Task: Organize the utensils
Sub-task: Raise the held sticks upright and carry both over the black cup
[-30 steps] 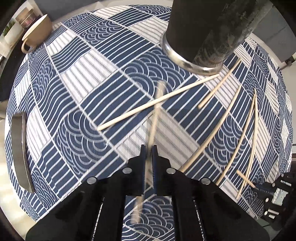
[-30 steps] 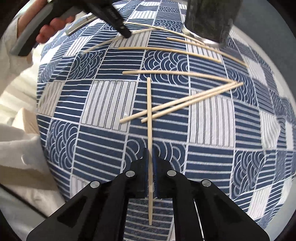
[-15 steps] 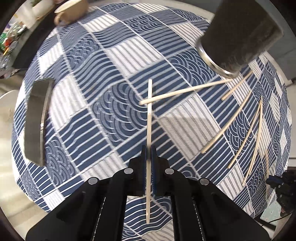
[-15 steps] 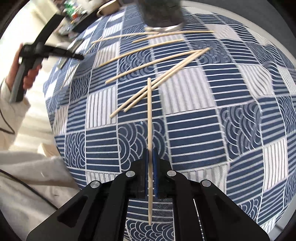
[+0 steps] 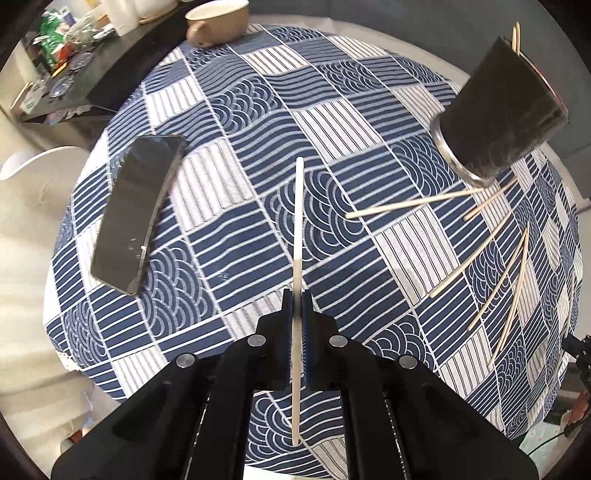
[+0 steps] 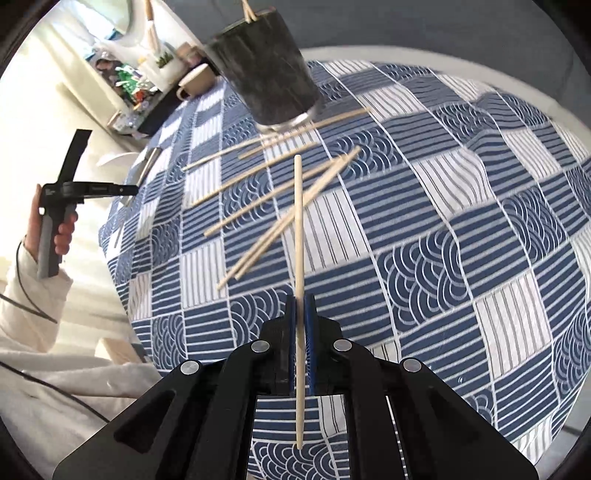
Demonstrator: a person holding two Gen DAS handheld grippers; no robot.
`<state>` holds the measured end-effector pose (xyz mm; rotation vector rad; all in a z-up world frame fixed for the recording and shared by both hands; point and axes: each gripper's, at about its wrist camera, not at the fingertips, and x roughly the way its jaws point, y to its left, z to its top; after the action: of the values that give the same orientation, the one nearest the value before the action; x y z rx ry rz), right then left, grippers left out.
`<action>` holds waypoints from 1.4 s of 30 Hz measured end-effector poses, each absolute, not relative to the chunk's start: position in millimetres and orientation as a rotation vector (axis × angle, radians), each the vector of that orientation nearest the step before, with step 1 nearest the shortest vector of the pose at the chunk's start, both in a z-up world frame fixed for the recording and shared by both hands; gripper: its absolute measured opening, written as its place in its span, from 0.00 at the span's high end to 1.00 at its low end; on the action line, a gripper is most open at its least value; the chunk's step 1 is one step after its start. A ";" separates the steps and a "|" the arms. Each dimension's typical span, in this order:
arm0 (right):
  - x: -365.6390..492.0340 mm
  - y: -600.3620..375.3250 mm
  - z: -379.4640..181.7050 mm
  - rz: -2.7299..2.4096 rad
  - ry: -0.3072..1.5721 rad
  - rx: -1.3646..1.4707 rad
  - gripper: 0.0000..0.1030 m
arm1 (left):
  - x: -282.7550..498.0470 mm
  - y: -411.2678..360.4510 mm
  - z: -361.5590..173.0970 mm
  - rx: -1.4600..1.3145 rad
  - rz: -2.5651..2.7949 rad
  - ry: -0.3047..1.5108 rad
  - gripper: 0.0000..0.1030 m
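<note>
My left gripper [image 5: 296,295] is shut on a pale wooden chopstick [image 5: 298,229] and holds it above the blue patterned tablecloth [image 5: 229,258]. My right gripper [image 6: 301,301] is shut on another chopstick [image 6: 298,221], also lifted above the cloth. A dark cylindrical holder [image 5: 498,110] stands at the upper right in the left wrist view, with chopstick tips showing over its rim; it also shows at the top in the right wrist view [image 6: 266,70]. Several loose chopsticks [image 5: 476,258] lie on the cloth near the holder, and they show in the right wrist view [image 6: 266,184].
A black phone [image 5: 136,214] lies on the cloth at the left. A beige cup [image 5: 216,20] stands at the table's far edge. A cluttered dark shelf [image 5: 66,74] is beyond the table. The left gripper's handle and hand [image 6: 55,221] show at the left.
Both grippers have risen and pulled back from the table with their chopsticks. The holder now appears farther away in both views, and the phone has come into fuller view.
</note>
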<state>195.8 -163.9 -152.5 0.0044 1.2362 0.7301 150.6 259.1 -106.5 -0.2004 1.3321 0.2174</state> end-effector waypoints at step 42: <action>363.5 -72.9 41.3 0.792 0.689 0.021 0.95 | 321.2 161.6 85.8 -0.026 -0.053 0.911 0.95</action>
<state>363.5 -72.9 41.3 0.0214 0.6895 0.7922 321.2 161.6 85.8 -0.0263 0.9114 -0.0530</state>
